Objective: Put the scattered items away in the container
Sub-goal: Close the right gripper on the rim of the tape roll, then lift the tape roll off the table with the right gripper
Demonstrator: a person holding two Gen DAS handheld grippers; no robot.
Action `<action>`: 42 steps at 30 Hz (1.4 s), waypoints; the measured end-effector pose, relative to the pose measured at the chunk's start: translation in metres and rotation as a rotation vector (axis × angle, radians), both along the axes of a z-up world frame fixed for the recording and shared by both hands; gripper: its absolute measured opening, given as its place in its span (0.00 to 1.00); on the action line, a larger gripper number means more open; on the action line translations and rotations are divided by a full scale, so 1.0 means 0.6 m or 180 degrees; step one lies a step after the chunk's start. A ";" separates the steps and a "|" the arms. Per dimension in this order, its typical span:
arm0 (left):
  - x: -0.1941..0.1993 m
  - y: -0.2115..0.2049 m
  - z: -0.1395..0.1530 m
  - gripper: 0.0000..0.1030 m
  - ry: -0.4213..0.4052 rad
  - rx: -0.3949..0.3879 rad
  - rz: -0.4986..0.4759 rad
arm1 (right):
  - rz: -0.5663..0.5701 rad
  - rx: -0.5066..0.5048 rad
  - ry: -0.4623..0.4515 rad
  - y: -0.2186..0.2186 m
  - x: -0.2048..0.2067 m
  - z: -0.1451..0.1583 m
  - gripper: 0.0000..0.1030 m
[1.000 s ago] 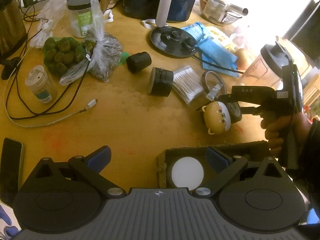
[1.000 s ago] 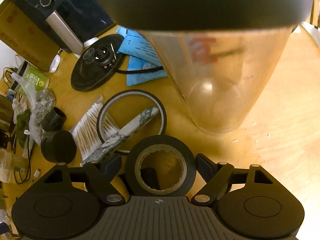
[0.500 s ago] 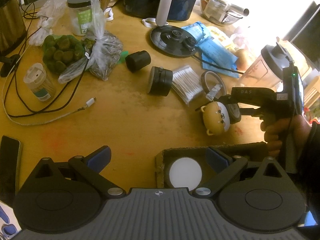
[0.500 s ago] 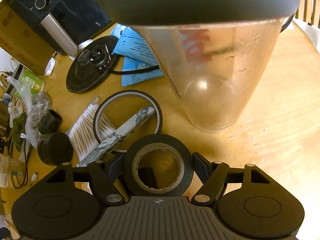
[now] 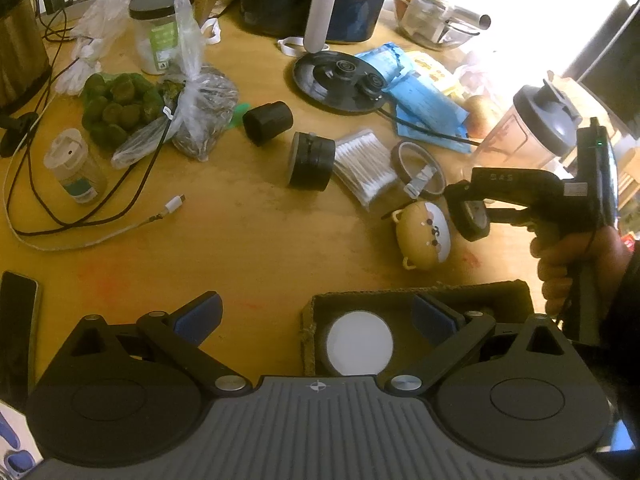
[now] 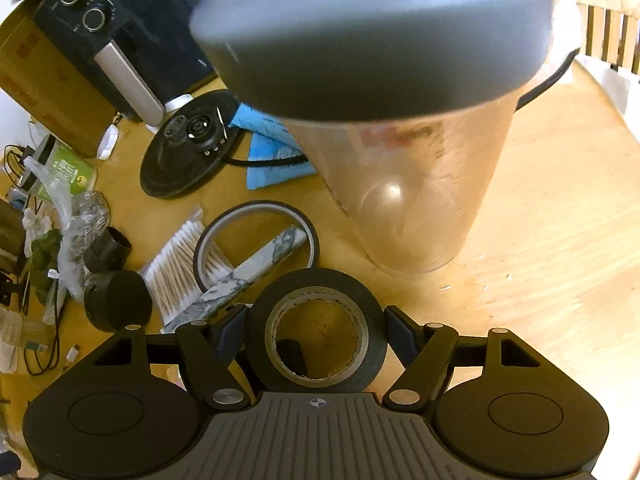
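Right wrist: shaker bottle [image 6: 404, 184] looms ahead.

The counter [image 5: 248, 248] is yellow wood. On it lie a pack of cotton swabs [image 5: 364, 170], a thin tape ring [image 5: 418, 168], two black round things [image 5: 310, 160], a round bear toy [image 5: 424, 238], bags of green balls [image 5: 120, 104], a white cable [image 5: 100, 236], a phone [image 5: 16, 320] and a brown box [image 5: 420, 292]. A clear cup [image 6: 404, 184] stands on it.

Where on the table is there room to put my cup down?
Bare wood lies between the white cable, the black puck and the box. Another patch sits right of the shaker. It is crowded around the cotton swabs.
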State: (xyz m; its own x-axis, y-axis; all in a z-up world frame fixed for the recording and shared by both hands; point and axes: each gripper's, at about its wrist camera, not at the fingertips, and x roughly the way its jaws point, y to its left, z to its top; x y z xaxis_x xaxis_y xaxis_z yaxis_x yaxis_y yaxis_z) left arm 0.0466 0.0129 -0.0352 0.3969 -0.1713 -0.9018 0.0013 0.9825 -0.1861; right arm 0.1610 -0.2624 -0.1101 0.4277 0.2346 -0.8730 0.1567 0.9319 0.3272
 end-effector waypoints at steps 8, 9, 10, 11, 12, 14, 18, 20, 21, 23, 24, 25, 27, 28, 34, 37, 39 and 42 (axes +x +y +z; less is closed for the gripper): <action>-0.006 -0.014 0.005 1.00 -0.0030 0.0015 -0.0042 | 0.0069 -0.0091 -0.0056 -0.005 -0.015 0.025 0.73; -0.007 -0.015 0.006 1.00 -0.0034 0.0017 -0.0045 | 0.0079 -0.0100 -0.0062 -0.005 -0.017 0.028 0.73; -0.008 -0.015 0.007 1.00 -0.0039 0.0019 -0.0048 | 0.0091 -0.0113 -0.0069 -0.006 -0.020 0.030 0.73; -0.008 -0.015 0.008 1.00 -0.0045 0.0021 -0.0049 | 0.0101 -0.0126 -0.0077 -0.007 -0.022 0.033 0.73; -0.009 -0.016 0.009 1.00 -0.0052 0.0023 -0.0049 | 0.0108 -0.0137 -0.0084 -0.007 -0.025 0.036 0.73; -0.009 -0.016 0.010 1.00 -0.0060 0.0025 -0.0044 | 0.0119 -0.0142 -0.0101 -0.010 -0.031 0.042 0.73; -0.012 -0.020 0.012 1.00 -0.0079 0.0029 -0.0039 | 0.0144 -0.0162 -0.0140 -0.015 -0.042 0.054 0.73; -0.013 -0.022 0.013 1.00 -0.0092 0.0032 -0.0043 | 0.0156 -0.0166 -0.0155 -0.017 -0.047 0.059 0.73; -0.013 -0.023 0.014 1.00 -0.0100 0.0033 -0.0045 | 0.0164 -0.0169 -0.0165 -0.018 -0.049 0.062 0.73; -0.014 -0.025 0.015 1.00 -0.0113 0.0036 -0.0042 | 0.0191 -0.0188 -0.0190 -0.019 -0.054 0.067 0.73; -0.014 -0.026 0.016 1.00 -0.0117 0.0037 -0.0041 | 0.0205 -0.0201 -0.0203 -0.018 -0.056 0.070 0.73; -0.014 -0.027 0.016 1.00 -0.0120 0.0037 -0.0039 | 0.0216 -0.0209 -0.0216 -0.019 -0.058 0.072 0.73; -0.016 -0.029 0.018 1.00 -0.0129 0.0037 -0.0042 | 0.0236 -0.0204 -0.0244 -0.021 -0.064 0.078 0.73; -0.016 -0.030 0.019 1.00 -0.0138 0.0039 -0.0042 | 0.0245 -0.0199 -0.0257 -0.022 -0.067 0.081 0.73; -0.014 -0.030 0.026 1.00 -0.0187 0.0044 -0.0009 | 0.0312 -0.0167 -0.0343 -0.024 -0.087 0.100 0.73; -0.011 -0.028 0.026 1.00 -0.0202 0.0047 0.0008 | 0.0351 -0.0137 -0.0371 -0.023 -0.098 0.109 0.73; -0.009 -0.028 0.026 1.00 -0.0217 0.0044 0.0010 | 0.0370 -0.0134 -0.0389 -0.021 -0.104 0.114 0.73; -0.004 -0.027 0.025 1.00 -0.0239 0.0034 0.0008 | 0.0388 -0.0119 -0.0414 -0.019 -0.114 0.120 0.73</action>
